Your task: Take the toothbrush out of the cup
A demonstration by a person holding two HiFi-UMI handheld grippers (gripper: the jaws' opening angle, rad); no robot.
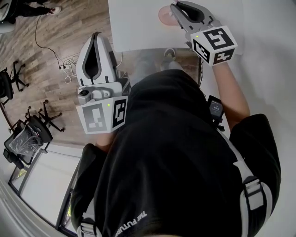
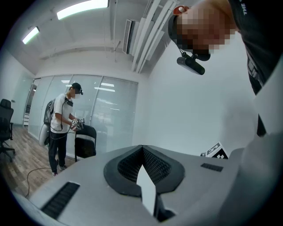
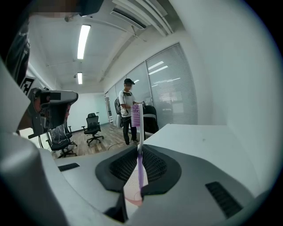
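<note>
step: grasp made, lift-out not yet done (my read) | right hand-held gripper [image 3: 139,148] clamped on purple toothbrush [image 3: 136,117], bristles up, handle running down to pink cup [image 3: 131,190] on white desk [image 3: 199,137] | left hand-held gripper [image 2: 142,148] pinched together, empty, held off the desk edge | next: pull straight up, clear the rim, don't tip cup

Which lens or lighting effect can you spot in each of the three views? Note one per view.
Head view: the white table is washed out by glare, so the pink cup looks pale. Left gripper view: fisheye curves the room, the corners go black, and the ceiling light blows out. Right gripper view: same round black border; the toothbrush is sharp.
</note>
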